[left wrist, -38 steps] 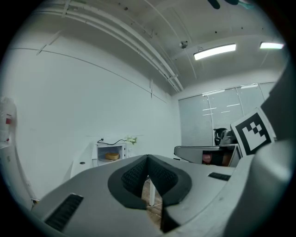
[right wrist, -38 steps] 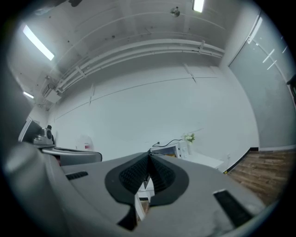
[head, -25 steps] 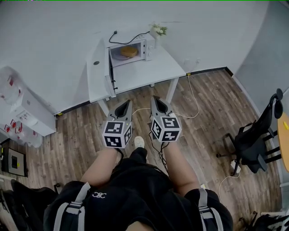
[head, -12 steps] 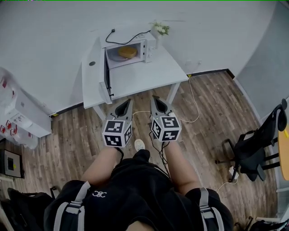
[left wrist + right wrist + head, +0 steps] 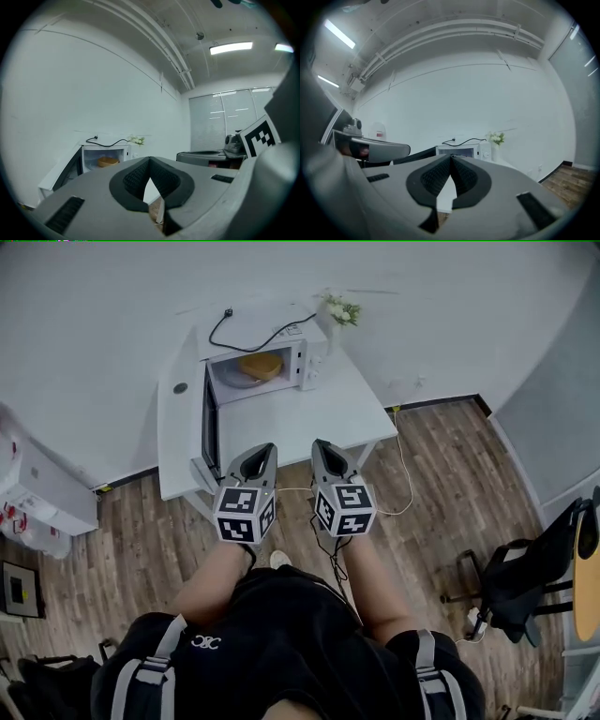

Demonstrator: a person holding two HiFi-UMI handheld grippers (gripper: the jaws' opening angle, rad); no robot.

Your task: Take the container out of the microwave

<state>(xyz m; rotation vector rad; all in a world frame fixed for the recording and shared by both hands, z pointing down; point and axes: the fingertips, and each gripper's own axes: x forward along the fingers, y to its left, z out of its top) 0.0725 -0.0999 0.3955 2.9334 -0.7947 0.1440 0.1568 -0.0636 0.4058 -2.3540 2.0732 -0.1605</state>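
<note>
Grey, the jaws of the left gripper [image 5: 263, 453] stood closed tip to tip with nothing between them, and its own view [image 5: 150, 162] showed only floor through the small gap below the tips. The right gripper [image 5: 324, 447] was the same, pinched shut and empty in its own view [image 5: 451, 160]. Both were held side by side and roughly level, pointing at the microwave [image 5: 267, 357], in front of it and well apart from it.

That microwave sat on a white table [image 5: 319, 404], its door [image 5: 207, 424] swung wide open to the left of the cavity. Just right of the microwave stood a vase of flowers [image 5: 340, 312], and a black cable [image 5: 255, 327] lay across the microwave's top.

Inside the microwave, on the cavity floor, rested the container [image 5: 256, 366], tan and untouched; the left gripper view showed it there too [image 5: 108, 161].

By my reading the door was already dealt with, and the approach, the grasp and the lift out were all left to do. Neither gripper could take anything until its jaws opened.

The container looked round and shallow, sitting upright with its mouth up. It seemed to have no real long axis, only a level spread wider than its height, and whether it had a lid or handle was too small to tell.
</note>
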